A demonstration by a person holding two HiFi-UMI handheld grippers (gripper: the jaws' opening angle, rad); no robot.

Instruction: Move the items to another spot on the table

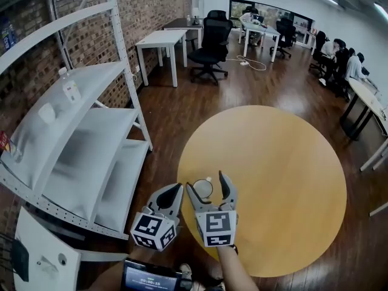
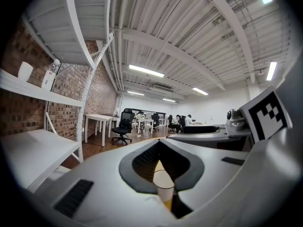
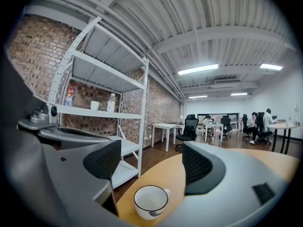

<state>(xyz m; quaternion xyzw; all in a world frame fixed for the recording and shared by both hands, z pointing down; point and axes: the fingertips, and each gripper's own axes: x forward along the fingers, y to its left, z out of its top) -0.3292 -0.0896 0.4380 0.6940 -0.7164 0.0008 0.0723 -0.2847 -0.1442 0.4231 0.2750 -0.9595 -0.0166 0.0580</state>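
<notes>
A white cup (image 1: 202, 189) with a thin dark rim stands upright near the left edge of the round yellow table (image 1: 279, 180). My right gripper (image 1: 206, 182) is open, one jaw on each side of the cup, with the pads clear of it. In the right gripper view the cup (image 3: 151, 201) sits low between the two dark pads (image 3: 105, 159), handle toward the right jaw. My left gripper (image 1: 175, 190) hangs just left of the right one, past the table's edge, shut and holding nothing. Its view shows the closed jaws (image 2: 160, 143) with a slit of table and something white behind.
A white metal shelving rack (image 1: 91, 132) stands close on the left, with a bottle (image 1: 70, 88) and a small cup (image 1: 47, 113) on one shelf. White desks (image 1: 160, 41), black office chairs (image 1: 209, 44) and seated people lie far across the wooden floor.
</notes>
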